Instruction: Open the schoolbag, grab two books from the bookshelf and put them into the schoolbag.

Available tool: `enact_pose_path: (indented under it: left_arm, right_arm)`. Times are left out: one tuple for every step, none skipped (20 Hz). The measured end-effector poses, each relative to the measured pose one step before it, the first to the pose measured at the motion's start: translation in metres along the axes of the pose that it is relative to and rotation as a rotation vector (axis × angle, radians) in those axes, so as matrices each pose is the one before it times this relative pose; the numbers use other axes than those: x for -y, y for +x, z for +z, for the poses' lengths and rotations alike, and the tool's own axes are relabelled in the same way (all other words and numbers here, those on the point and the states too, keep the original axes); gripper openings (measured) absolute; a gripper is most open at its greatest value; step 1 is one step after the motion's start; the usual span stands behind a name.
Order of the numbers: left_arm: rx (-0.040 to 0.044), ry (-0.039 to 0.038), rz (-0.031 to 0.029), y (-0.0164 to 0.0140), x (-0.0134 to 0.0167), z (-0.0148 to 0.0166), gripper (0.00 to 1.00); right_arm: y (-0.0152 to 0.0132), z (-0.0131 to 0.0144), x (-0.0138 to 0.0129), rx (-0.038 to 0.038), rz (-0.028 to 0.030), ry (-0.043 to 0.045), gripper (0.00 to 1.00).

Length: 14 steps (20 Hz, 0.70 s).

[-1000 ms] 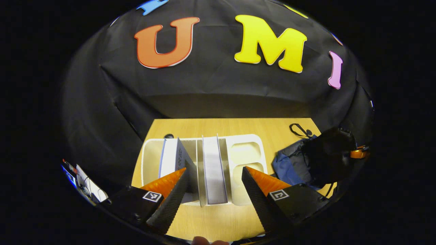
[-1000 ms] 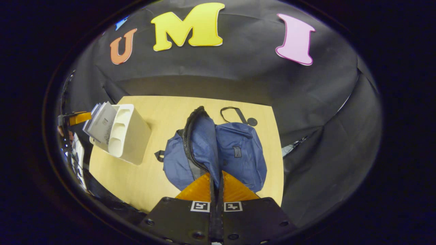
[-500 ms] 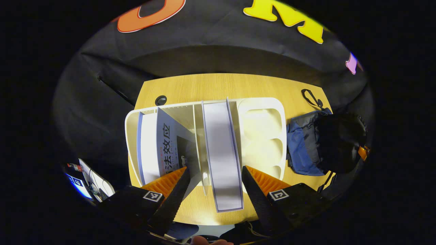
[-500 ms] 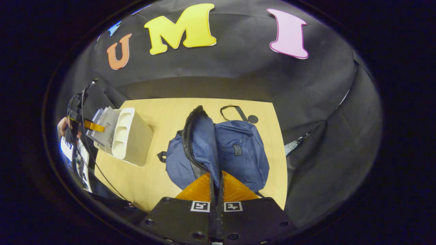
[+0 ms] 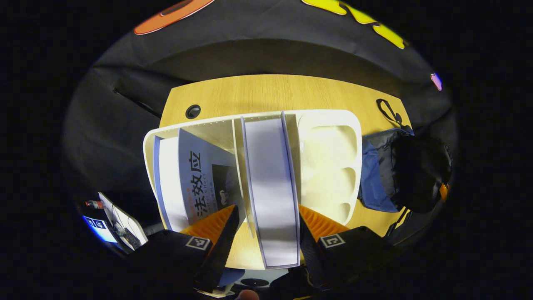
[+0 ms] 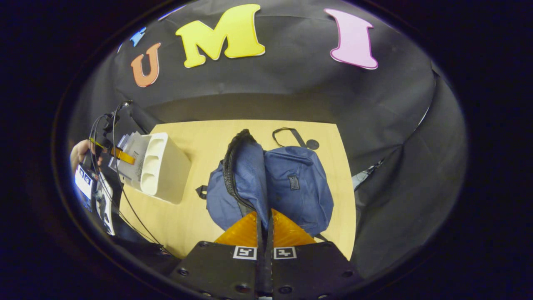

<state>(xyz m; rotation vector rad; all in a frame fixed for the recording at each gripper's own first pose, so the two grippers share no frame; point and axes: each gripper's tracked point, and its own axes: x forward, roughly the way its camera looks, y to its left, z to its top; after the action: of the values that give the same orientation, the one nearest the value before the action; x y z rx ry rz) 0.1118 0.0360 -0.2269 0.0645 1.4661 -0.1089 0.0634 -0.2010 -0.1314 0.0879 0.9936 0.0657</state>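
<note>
A pale wooden worktop (image 5: 266, 89) lies ahead of the tool, black cloth wall (image 6: 291, 89) draped behind it.

Navy schoolbag (image 6: 291, 187); white bookshelf (image 5: 333, 158); tan table (image 5: 270, 91)

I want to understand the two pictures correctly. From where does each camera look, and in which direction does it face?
Left gripper view: rides on the left gripper, looking down and forward at the white bookshelf; its two fingers straddle the middle book.
Right gripper view: rides on the right gripper, facing the blue schoolbag, whose raised edge sits between its closed fingers; a hand shows far left.
Shared: bookshelf, schoolbag and wooden table.
</note>
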Motion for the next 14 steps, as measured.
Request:
enact_pose_path:
  left_arm:
    - [0.00086, 0.00265, 0.00282, -0.00009, 0.00062, 0.00075, 0.8]
    - [-0.00056, 0.00324, 0.00213, -0.00017, 0.00131, 0.00073, 0.72]
    - [-0.00253, 0.00124, 0.00364, -0.00013, -0.00023, -0.00132, 0.7]
    - [-0.00702, 0.00002, 0.00228, -0.00145, -0.00041, -0.00068, 0.66]
    - [-0.00653, -0.0043, 0.00197, -0.00106, -0.00161, -0.00072, 0.62]
    - [-0.01135, -0.01152, -0.00685, -0.00077, 0.00087, -0.00221, 0.53]
    - [-0.0059, -0.01922, -0.01154, 0.00119, 0.00176, -0.0028, 0.51]
    - [-0.00779, -0.0117, -0.01071, -0.00223, 0.00182, -0.00181, 0.46]
    - [-0.00196, 0.0035, -0.0055, -0.00433, -0.00096, -0.00222, 0.5]
    - [0.00055, 0.00695, 0.00766, -0.00661, -0.00214, -0.00175, 0.43]
    - [0.00822, 0.01037, 0.00698, -0.00911, -0.00117, -0.00223, 0.38]
    - [0.00942, 0.01158, 0.00294, -0.00996, -0.00006, -0.00162, 0.41]
    - [0.01464, 0.01052, -0.00513, -0.01079, -0.00057, -0.00226, 0.41]
    - [0.0188, 0.00917, -0.00919, -0.0141, -0.00038, -0.00106, 0.4]
  right_arm:
    - [0.00026, 0.00019, -0.0003, -0.00011, 0.00064, 0.00107, 0.0]
    - [0.00055, -0.00004, -0.00065, 0.00031, 0.00254, 0.00158, 0.0]
    - [0.00011, -0.0002, 0.00027, -0.00097, -0.00272, -0.00479, 0.0]
    - [-0.00032, 0.00042, 0.0014, 0.00243, -0.00545, -0.01013, 0.0]
    - [-0.00056, 0.00092, -0.00063, 0.0007, 0.00211, -0.00584, 0.0]
    - [0.00023, 0.00045, -0.00122, -0.00073, 0.00615, -0.00068, 0.0]
    - [0.00031, -0.00011, -0.00111, -0.00123, 0.00466, -0.0009, 0.0]
    - [0.00028, -0.00051, -0.00226, 0.00037, 0.00298, 0.00032, 0.0]
    - [0.00022, -0.00018, -0.00235, 0.00064, 0.00284, 0.00139, 0.0]
    - [-0.00139, -0.00134, -0.00123, 0.00116, 0.0012, -0.0002, 0.0]
    - [-0.00081, 0.00054, -0.00045, 0.00101, 0.00167, -0.00023, 0.0]
    - [0.0013, -0.00069, 0.00039, 0.0, 0.00261, -0.00011, 0.0]
    - [0.0006, -0.00003, -0.00143, 0.00041, 0.00256, -0.00069, 0.0]
    - [-0.00043, -0.00096, -0.00115, 0.00005, 0.00282, -0.00118, 0.0]
